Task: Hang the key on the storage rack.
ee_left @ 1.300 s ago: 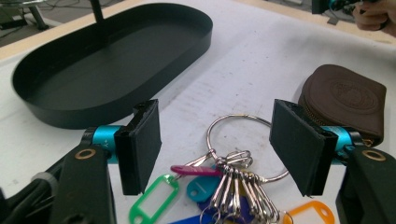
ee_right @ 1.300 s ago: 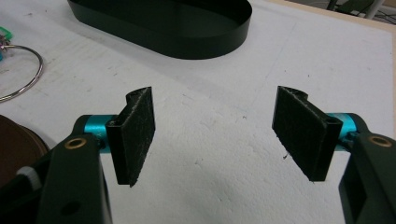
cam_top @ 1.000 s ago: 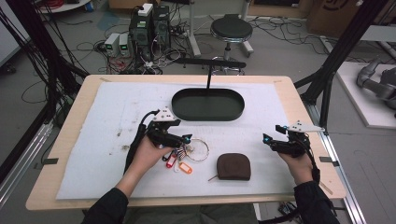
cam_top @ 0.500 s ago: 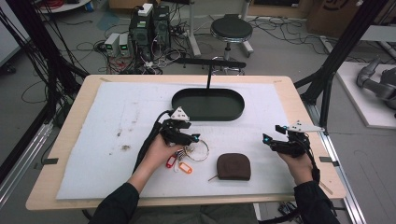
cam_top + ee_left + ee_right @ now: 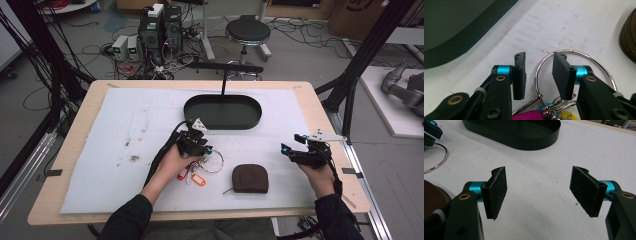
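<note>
A large metal key ring (image 5: 223,161) with several coloured tags (image 5: 192,178) lies on the white mat. My left gripper (image 5: 204,150) is down over it. In the left gripper view its jaws (image 5: 539,72) have just been closing and now straddle the left side of the ring's wire (image 5: 574,51). The pads stand a little apart from the wire on both sides. My right gripper (image 5: 291,150) hovers near the right edge of the mat, and its jaws (image 5: 537,192) are wide open around bare mat.
A brown zipped pouch (image 5: 250,178) lies just right of the keys. A black oval tray (image 5: 222,122) sits behind them with a black T-shaped stand at its back. The wooden table edge runs close to the right hand.
The left gripper has moved right and down onto the key ring, and its jaws have narrowed around the ring's wire. The right gripper has stayed where it was.
</note>
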The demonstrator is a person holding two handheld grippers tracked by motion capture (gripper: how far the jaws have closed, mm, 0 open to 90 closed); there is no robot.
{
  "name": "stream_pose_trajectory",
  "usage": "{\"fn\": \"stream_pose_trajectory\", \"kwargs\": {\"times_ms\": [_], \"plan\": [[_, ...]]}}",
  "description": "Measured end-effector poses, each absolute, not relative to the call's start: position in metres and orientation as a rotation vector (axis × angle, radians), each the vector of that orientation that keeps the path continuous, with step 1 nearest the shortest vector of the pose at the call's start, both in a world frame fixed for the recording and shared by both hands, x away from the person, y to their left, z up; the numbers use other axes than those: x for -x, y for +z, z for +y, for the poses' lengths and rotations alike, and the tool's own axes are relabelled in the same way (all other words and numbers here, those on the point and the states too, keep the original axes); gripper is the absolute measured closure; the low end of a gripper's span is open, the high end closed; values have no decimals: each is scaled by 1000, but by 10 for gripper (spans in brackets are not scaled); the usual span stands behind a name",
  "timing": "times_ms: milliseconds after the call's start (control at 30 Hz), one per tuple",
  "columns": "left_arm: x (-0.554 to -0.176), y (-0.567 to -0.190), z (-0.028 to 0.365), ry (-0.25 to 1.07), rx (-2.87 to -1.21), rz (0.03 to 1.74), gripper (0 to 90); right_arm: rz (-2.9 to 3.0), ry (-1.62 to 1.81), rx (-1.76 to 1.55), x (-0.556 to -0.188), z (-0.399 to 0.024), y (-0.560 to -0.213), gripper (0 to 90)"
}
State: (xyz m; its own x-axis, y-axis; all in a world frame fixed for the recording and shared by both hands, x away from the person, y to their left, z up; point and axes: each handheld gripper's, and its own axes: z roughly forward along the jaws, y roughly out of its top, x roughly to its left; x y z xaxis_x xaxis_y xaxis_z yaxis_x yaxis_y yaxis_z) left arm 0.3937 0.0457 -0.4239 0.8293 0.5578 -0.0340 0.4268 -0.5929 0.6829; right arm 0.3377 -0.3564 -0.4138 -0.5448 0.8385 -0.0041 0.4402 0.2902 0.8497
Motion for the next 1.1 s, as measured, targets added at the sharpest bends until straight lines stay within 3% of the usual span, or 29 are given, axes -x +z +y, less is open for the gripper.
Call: {"fn": "stream_pose_trajectory", "kwargs": {"times_ms": [333, 533, 700, 1100], "plan": [[-395, -430, 42, 237, -2356, 734, 714, 2115, 1172, -1144, -338, -357, -414, 307], [-390, -430, 40, 262, -2367, 699, 823, 2113, 1174, -1150, -338, -357, -414, 307], [-390, -430, 41, 249, -2367, 697, 841, 2116, 1173, -1148, -338, -357, -414, 307], [-376, -399, 60, 262, -2139, 563, 857, 2111, 1178, -1150, -337, -357, -414, 308]]}}
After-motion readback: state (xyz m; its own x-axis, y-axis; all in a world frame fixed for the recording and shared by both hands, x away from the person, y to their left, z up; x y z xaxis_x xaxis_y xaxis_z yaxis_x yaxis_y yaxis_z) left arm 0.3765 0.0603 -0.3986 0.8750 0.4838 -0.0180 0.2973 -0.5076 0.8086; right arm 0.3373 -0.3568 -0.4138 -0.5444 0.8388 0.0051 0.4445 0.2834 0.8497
